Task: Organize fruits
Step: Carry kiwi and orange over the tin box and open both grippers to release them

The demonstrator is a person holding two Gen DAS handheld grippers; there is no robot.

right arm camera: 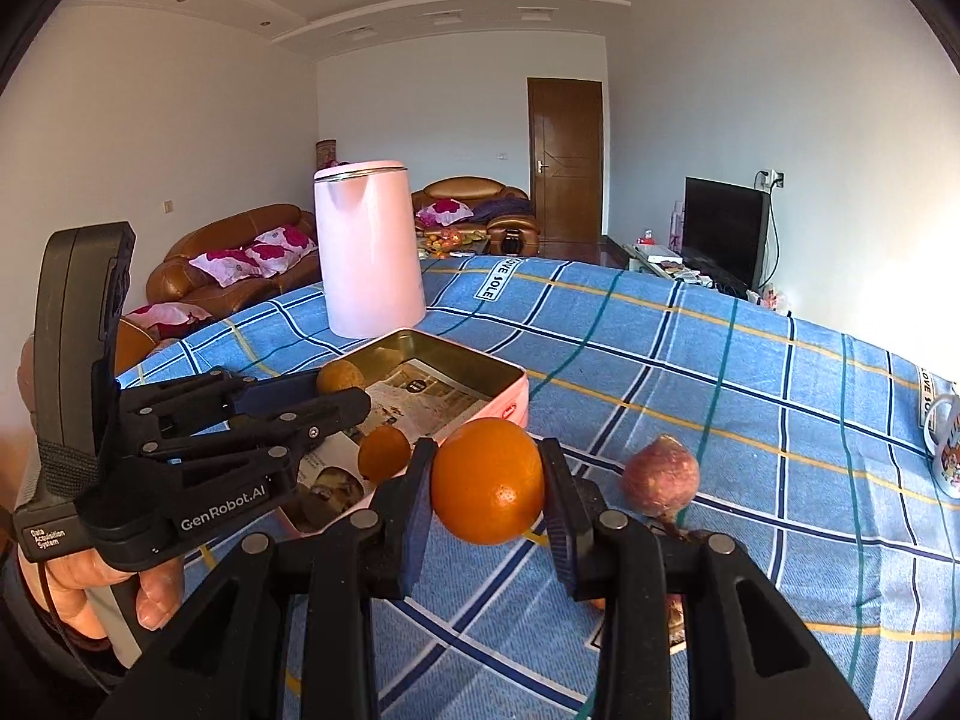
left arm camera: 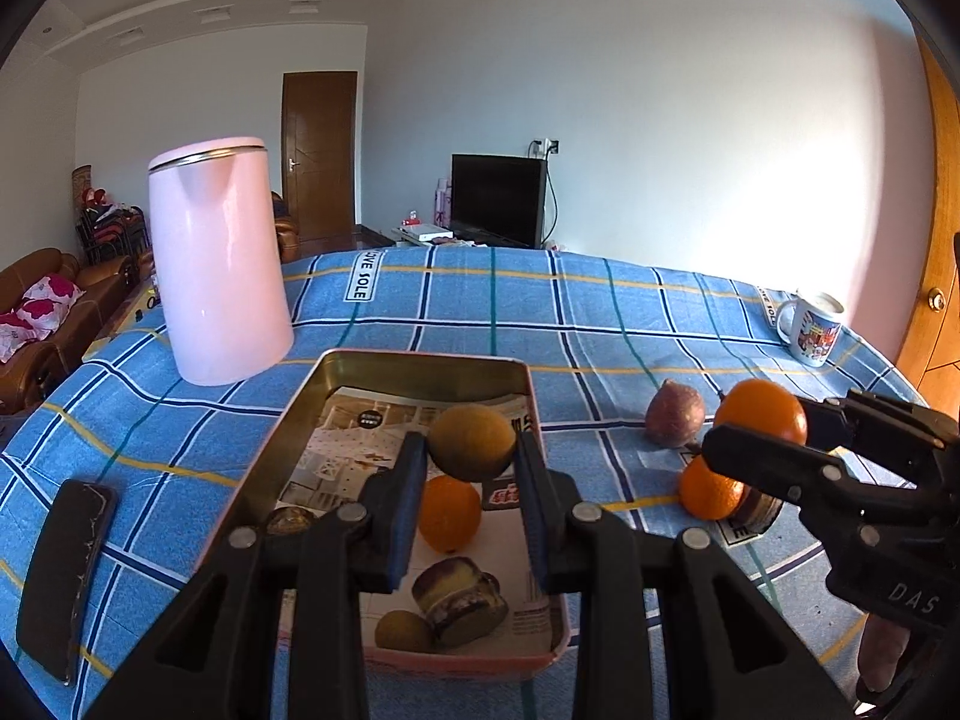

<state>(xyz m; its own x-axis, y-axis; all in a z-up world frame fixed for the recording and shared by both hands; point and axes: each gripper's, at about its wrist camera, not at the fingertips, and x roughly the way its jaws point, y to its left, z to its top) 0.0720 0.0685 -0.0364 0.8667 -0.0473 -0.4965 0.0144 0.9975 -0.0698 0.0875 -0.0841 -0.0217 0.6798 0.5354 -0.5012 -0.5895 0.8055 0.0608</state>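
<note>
My left gripper (left arm camera: 471, 462) is shut on a yellow-brown round fruit (left arm camera: 471, 441) and holds it above the open pink tin (left arm camera: 420, 363). An orange (left arm camera: 449, 513) lies in the tin below it. My right gripper (right arm camera: 487, 483) is shut on a large orange (right arm camera: 487, 480) and holds it above the cloth, right of the tin (right arm camera: 510, 387). In the left wrist view this orange (left arm camera: 761, 409) is in the right gripper (left arm camera: 759, 420). Another orange (left arm camera: 708, 489) and a purple-red fruit (left arm camera: 674, 413) lie on the cloth. The purple-red fruit (right arm camera: 660, 477) also shows in the right wrist view.
A pink kettle (left arm camera: 216, 264) stands behind the tin on the left. A black phone (left arm camera: 63, 576) lies near the left edge. A printed mug (left arm camera: 810, 327) stands at the far right. A small round lid (left arm camera: 759, 510) lies by the loose orange. A blue checked cloth (left arm camera: 600, 324) covers the table.
</note>
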